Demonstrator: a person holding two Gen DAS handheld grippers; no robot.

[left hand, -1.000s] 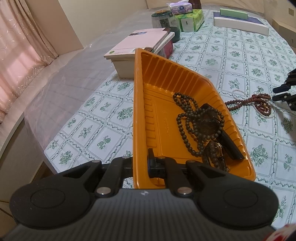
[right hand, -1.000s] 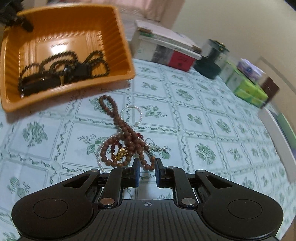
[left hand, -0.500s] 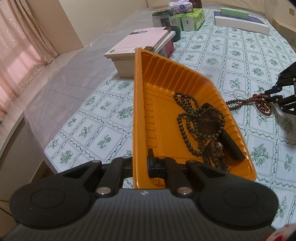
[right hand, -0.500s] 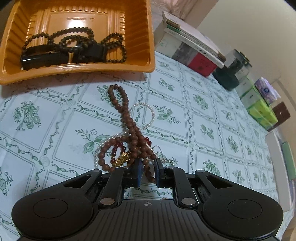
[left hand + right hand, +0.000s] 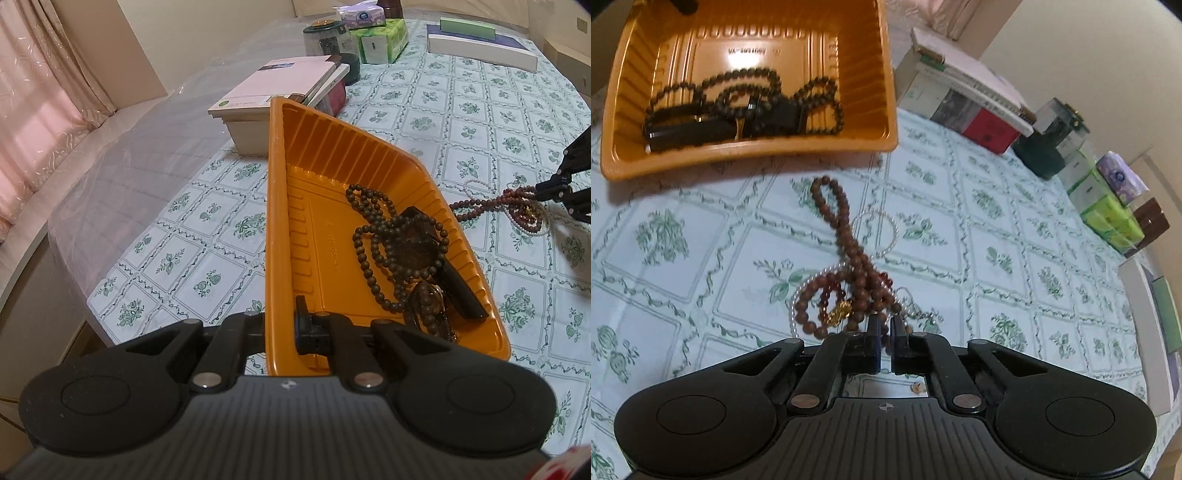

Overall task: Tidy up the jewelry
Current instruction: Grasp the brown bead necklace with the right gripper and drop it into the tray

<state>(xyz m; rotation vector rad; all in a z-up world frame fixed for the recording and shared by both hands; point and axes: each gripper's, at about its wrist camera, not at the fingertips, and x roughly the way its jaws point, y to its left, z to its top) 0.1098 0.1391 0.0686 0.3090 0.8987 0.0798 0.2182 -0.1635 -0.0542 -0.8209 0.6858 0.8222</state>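
Green-flowered cloth covers the table point(image 5: 1015, 229), with stacked books point(image 5: 291, 79) and tissue packs point(image 5: 384, 40) toward its far side. Your left gripper point(image 5: 280, 328) has its fingers clamped on the near wall of the orange tray point(image 5: 295, 206), which already holds a dark bead necklace point(image 5: 380, 240) and a black strap-like piece point(image 5: 461, 291).

The brown bead strand point(image 5: 846, 240) lies on the cloth just beside the tray's long side, tangled with a white pearl string point(image 5: 886, 232), dark red beads and a small gold charm point(image 5: 840, 312). Your right gripper point(image 5: 884, 332) is the nearer one: its fingers stand almost together around the near end of the brown strand, though whether they truly pinch it you cannot tell from here.

From those fingers the strand's long axis runs straight ahead toward the tray, so the carry looks like a short forward lift over the rim. Expect the pearls to drag along.
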